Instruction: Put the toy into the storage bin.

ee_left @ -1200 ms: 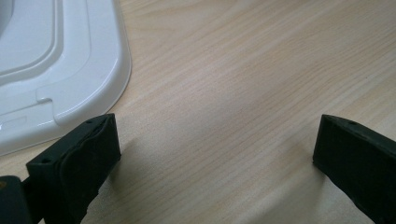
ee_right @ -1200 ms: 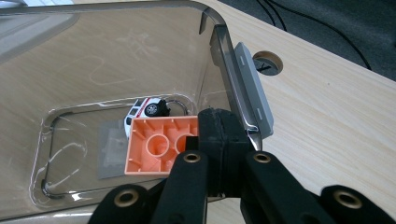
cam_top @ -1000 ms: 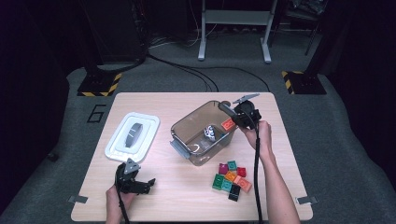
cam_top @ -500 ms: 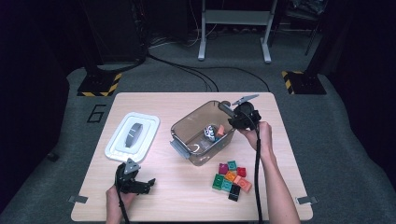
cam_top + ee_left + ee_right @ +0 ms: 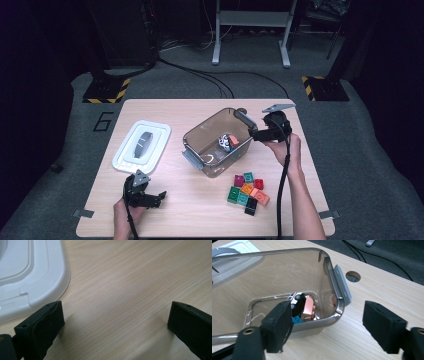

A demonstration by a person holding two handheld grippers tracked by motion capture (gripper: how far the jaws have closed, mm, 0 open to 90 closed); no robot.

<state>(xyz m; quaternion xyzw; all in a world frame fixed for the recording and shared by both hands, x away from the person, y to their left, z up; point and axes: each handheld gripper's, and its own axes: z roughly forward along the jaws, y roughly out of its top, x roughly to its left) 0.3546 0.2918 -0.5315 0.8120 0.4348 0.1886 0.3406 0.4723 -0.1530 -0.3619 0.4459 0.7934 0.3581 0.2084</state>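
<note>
Both jaws of the right hand-held gripper (image 5: 252, 134) spread, just been opening, nothing between them, poised at the clear bin's (image 5: 210, 167) right rim. Orange block (image 5: 233, 141) lying inside the bin, against a toy car (image 5: 225, 143). Likely next pick: block pile (image 5: 247, 192), near-right of the bin, closest to the right hand. Left hand-held gripper (image 5: 159, 199) spread too, empty, near-left of the bin by the white lid (image 5: 125, 155). Pale wooden tabletop (image 5: 200, 210); dark room, cables beyond the bin.

A white lid (image 5: 142, 146) with a grey handle lay flat on the left of the wooden desk (image 5: 200, 210); black cables (image 5: 210, 80) ran over the grey floor behind it; two yellow-and-black striped feet (image 5: 105, 91) flanked the desk; a "6" (image 5: 102, 121) marked the floor.
</note>
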